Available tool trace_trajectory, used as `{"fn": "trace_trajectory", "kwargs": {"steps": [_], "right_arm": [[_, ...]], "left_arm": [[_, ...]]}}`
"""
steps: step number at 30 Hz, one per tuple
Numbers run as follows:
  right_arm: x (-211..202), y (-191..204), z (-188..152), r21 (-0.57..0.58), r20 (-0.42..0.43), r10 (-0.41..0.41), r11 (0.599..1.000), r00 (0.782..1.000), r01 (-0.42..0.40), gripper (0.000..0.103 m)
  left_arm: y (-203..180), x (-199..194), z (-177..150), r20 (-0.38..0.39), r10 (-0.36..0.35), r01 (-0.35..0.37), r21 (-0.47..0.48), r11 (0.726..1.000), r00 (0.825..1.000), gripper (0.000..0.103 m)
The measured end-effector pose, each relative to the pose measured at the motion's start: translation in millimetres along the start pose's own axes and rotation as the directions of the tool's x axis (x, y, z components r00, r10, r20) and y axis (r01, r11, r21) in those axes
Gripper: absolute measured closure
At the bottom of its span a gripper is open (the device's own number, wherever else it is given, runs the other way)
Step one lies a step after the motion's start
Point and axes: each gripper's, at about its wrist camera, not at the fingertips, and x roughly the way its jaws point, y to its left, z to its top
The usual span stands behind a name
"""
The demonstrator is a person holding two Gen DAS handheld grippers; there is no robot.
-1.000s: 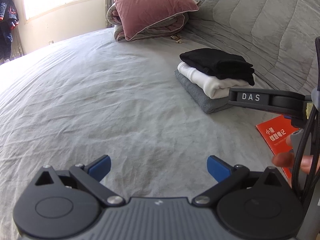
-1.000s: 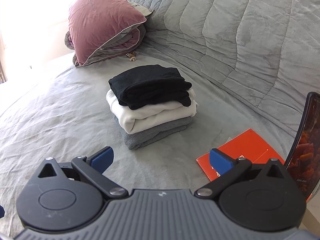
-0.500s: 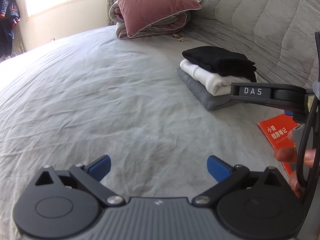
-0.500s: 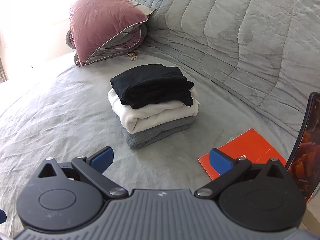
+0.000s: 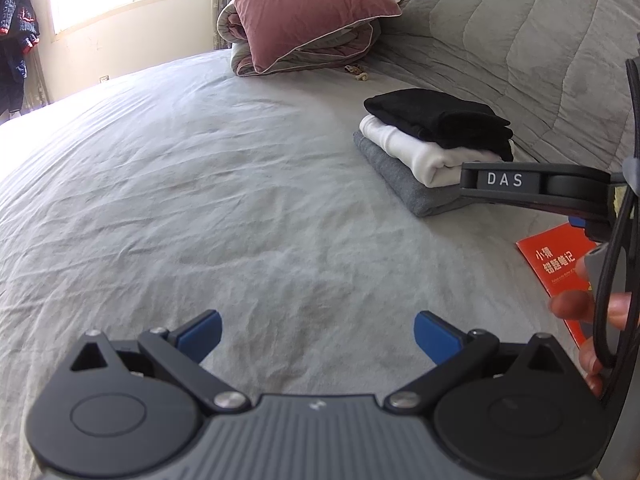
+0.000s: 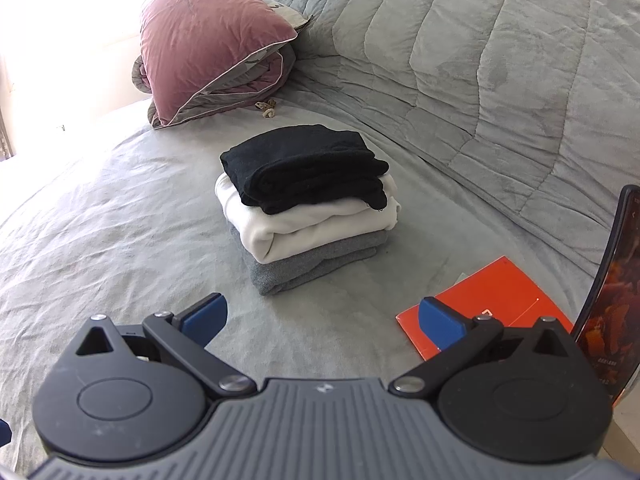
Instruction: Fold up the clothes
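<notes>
Your left gripper (image 5: 317, 334) hovers over the wrinkled grey bedsheet (image 5: 200, 200), blue-padded jaws wide apart and empty. Your right gripper (image 6: 322, 318) does likewise, jaws spread, holding nothing. Just beyond it sits the neat stack of folded clothes (image 6: 308, 204): black garment on top, white in the middle, grey underneath. A flat orange booklet (image 6: 492, 300) lies near right; a mauve velvet pillow (image 6: 208, 36) rests far left.
</notes>
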Motion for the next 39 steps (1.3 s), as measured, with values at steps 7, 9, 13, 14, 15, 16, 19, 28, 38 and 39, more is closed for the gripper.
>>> {"fn": "trace_trajectory", "kwargs": {"steps": [7,9,13,14,15,16,19,28,38,39], "right_arm": [[1,0,-1,-0.003,-0.006,-0.004,1.000,1.000,0.004,0.000],[1,0,-1,-0.006,-0.006,-0.004,1.000,1.000,0.004,0.000],[1,1,-1,-0.010,-0.006,-0.005,1.000,1.000,0.005,0.000],[1,1,-2,-0.011,-0.006,-0.005,1.000,1.000,0.005,0.000],[1,1,-2,-0.011,-0.006,-0.005,1.000,1.000,0.005,0.000],[1,1,-2,-0.011,-0.006,-0.005,1.000,1.000,0.005,0.000],[1,1,-1,-0.013,-0.006,-0.007,1.000,1.000,0.007,0.000],[-29,-8,8,-0.045,0.041,-0.017,0.999,0.999,0.019,0.000],[-82,25,-7,-0.050,0.064,0.054,0.997,0.996,-0.051,0.000],[-86,30,-9,-0.053,0.066,0.059,0.997,0.996,-0.056,0.000]], "left_arm": [[0,0,-1,0.000,-0.001,0.001,0.002,1.000,1.000,0.001],[0,0,-1,0.000,-0.001,0.001,0.003,1.000,1.000,0.001],[-1,0,-2,0.000,-0.001,0.001,0.004,1.000,1.000,0.001],[-1,0,-2,0.000,-0.001,0.001,0.005,1.000,1.000,0.001],[-1,0,-2,0.000,-0.001,0.001,0.005,1.000,1.000,0.001],[-2,0,-2,0.000,-0.001,0.001,0.006,1.000,1.000,0.001],[-1,0,-3,-0.006,-0.012,0.012,0.003,1.000,1.000,0.001],[8,-9,0,-0.029,-0.053,0.054,0.033,0.998,0.998,0.001],[58,-44,2,0.004,-0.016,0.016,0.045,0.999,1.000,0.001],[64,-46,0,0.005,-0.006,0.006,0.046,0.999,1.000,0.001]]}}
